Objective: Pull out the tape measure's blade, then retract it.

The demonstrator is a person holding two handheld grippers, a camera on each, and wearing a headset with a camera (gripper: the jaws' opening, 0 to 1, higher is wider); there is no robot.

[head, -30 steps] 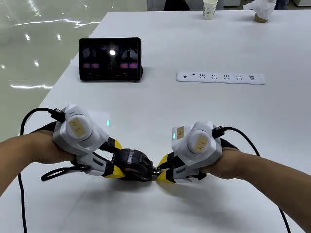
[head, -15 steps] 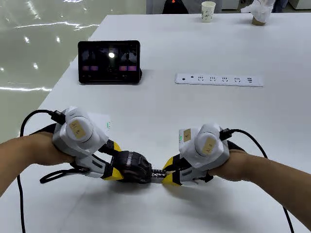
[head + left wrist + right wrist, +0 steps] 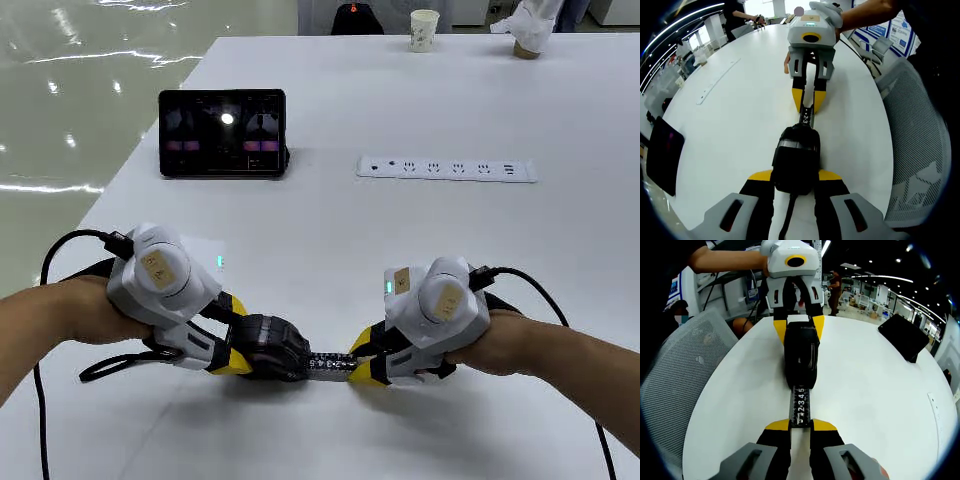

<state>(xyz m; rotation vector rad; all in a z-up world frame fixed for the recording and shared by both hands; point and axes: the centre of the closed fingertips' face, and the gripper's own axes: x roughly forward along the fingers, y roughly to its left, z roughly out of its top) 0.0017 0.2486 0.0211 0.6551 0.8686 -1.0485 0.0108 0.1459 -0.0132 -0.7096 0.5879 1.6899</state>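
Blade (image 3: pixel 800 407) tip hidden between right gripper (image 3: pixel 800 425) jaws, probably clamped; tablet screen (image 3: pixel 222 132) blurred.

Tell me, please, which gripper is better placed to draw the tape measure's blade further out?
Right: the right gripper is shut on the blade end, free to pull away, while the left gripper clamps the tape measure case as an anchor.

Tablet (image 3: pixel 222 133) stands left of power strip (image 3: pixel 445 170); paper cup (image 3: pixel 424 30) beyond.
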